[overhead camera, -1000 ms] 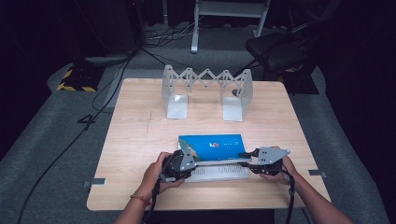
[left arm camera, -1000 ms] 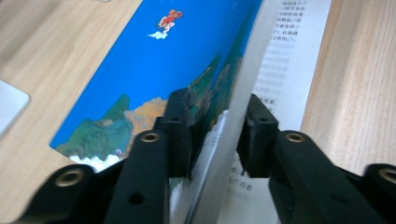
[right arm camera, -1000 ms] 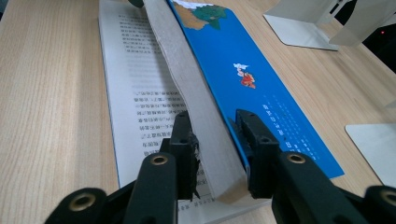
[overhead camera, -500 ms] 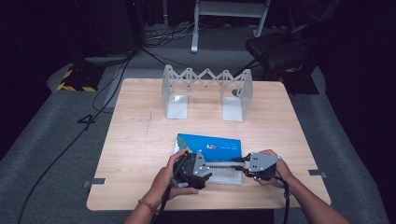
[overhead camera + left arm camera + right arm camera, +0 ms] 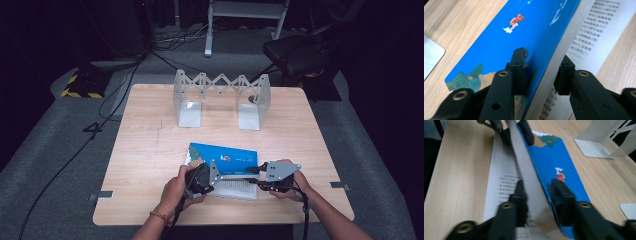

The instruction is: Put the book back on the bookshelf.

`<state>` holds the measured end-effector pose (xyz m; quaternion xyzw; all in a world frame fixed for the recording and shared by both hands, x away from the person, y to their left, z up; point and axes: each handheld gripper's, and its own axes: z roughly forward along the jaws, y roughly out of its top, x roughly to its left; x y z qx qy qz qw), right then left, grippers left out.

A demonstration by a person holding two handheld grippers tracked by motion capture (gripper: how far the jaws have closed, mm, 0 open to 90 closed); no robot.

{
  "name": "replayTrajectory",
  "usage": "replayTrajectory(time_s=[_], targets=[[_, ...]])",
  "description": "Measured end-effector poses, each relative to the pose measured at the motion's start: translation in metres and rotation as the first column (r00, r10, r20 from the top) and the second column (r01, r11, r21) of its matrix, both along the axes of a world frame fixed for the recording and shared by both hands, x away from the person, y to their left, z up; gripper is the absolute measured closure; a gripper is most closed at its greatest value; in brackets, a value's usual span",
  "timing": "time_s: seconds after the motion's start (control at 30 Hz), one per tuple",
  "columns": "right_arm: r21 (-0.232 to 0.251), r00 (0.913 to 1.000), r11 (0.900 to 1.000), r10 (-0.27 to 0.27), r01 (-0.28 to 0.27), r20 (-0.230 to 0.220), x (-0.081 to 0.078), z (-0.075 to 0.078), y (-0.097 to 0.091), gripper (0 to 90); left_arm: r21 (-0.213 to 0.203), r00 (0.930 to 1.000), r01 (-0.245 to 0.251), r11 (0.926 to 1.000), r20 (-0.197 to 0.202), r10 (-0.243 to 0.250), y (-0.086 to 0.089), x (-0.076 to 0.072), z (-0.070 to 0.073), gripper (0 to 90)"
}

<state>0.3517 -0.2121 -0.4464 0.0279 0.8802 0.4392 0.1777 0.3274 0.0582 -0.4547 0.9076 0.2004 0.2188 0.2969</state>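
Dark floor is surrounding the table [image 5: 150, 150]; the book [image 5: 223, 161] is lying near its 6 o'clock edge, half open. The left gripper [image 5: 201, 181] has just been closing and is clamping the cover block. The right gripper [image 5: 261, 176] has just been opening, jaws loosely astride it. Keeping both ends level should be helping.

Dark studio, lit bench [image 5: 145, 150].
Grey carpet floor [image 5: 60, 165], black cables [image 5: 75, 150] trailing left, yellow-black striped block [image 5: 80, 86], black chair [image 5: 300, 52] back right, white stand frame [image 5: 245, 12] behind, folding metal rack [image 5: 220, 95] on bench.
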Motion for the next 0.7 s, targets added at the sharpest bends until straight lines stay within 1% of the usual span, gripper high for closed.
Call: replayTrajectory(time_s=[0.03,0.07,0.1,0.13,0.17,0.23,0.3,0.33,0.4,0.43,0.47,0.5,0.6,0.63,0.67,0.7], targets=[[0.011,1.0000,0.9999,-0.008,0.008,-0.006,0.003,-0.002,-0.002,53.7,-0.018,0.9999,0.011,0.9998,-0.004,-0.011,0.003,0.002,0.000,67.7],[0.007,0.9995,0.9999,-0.012,0.013,-0.028,0.008,-0.006,-0.004,54.6,-0.031,0.9998,0.016,0.9994,-0.007,-0.016,0.005,0.003,0.001,68.1],[-0.001,0.9995,0.9999,-0.014,0.014,-0.029,0.012,-0.010,-0.006,57.0,-0.036,0.9997,0.019,0.9992,-0.017,-0.020,0.007,0.003,0.002,68.5],[0.005,0.9996,0.9999,-0.015,0.015,-0.024,0.016,-0.013,-0.008,58.6,-0.040,0.9994,0.028,0.9988,-0.017,-0.029,0.008,0.004,0.002,68.5],[0.009,0.9992,0.9999,-0.011,0.012,-0.038,0.020,-0.016,-0.009,60.3,-0.040,0.9993,0.034,0.9986,-0.017,-0.034,0.009,0.004,0.002,68.5],[0.001,0.9996,1.0000,-0.009,0.009,-0.028,0.025,-0.017,-0.011,63.5,-0.059,0.9991,0.032,0.9978,-0.025,-0.033,0.013,0.005,0.002,68.7],[0.028,0.9992,0.9996,-0.005,0.006,-0.040,0.027,-0.017,-0.015,68.2,-0.083,0.9985,0.037,0.9958,-0.036,-0.040,0.017,0.007,0.003,68.8],[0.027,0.9993,0.9996,-0.002,0.003,-0.037,0.027,-0.016,-0.016,69.3,-0.081,0.9984,0.043,0.9958,-0.032,-0.046,0.018,0.006,0.003,68.7],[0.000,0.9998,1.0000,-0.010,0.010,-0.019,0.022,-0.014,-0.013,71.3,-0.089,0.9980,0.054,0.9946,-0.029,-0.056,0.020,0.006,0.004,68.3],[0.001,0.9998,0.9999,-0.010,0.010,-0.019,0.020,-0.012,-0.013,72.1,-0.092,0.9981,0.055,0.9942,-0.021,-0.057,0.020,0.005,0.005,68.1],[0.005,0.9996,0.9999,-0.014,0.015,-0.024,0.019,-0.010,-0.014,72.5,-0.104,0.9986,0.049,0.9934,-0.016,-0.051,0.020,0.004,0.006,67.9],[0.007,0.9993,0.9997,-0.022,0.023,-0.031,0.018,-0.007,-0.014,72.9,-0.111,0.9984,0.054,0.9923,-0.007,-0.056,0.019,0.005,0.008,67.7],[0.018,0.9992,0.9993,-0.031,0.031,-0.026,0.015,0.005,-0.019,75.3,-0.148,0.9990,0.037,0.9882,-0.020,-0.040,0.015,0.008,0.015,65.3],[0.018,0.9992,0.9993,-0.031,0.031,-0.026,0.015,0.005,-0.019,75.3,-0.148,0.9990,0.037,0.9882,-0.020,-0.040,0.015,0.008,0.015,64.0],[0.017,0.9995,0.9995,-0.025,0.025,-0.018,0.013,0.009,-0.021,76.4,-0.146,0.9991,0.035,0.9886,-0.017,-0.038,0.012,0.009,0.017,64.0],[0.015,0.9996,0.9995,-0.027,0.027,-0.011,0.011,0.013,-0.023,77.1,-0.131,0.9995,0.028,0.9910,-0.012,-0.030,0.008,0.010,0.019,62.4]])
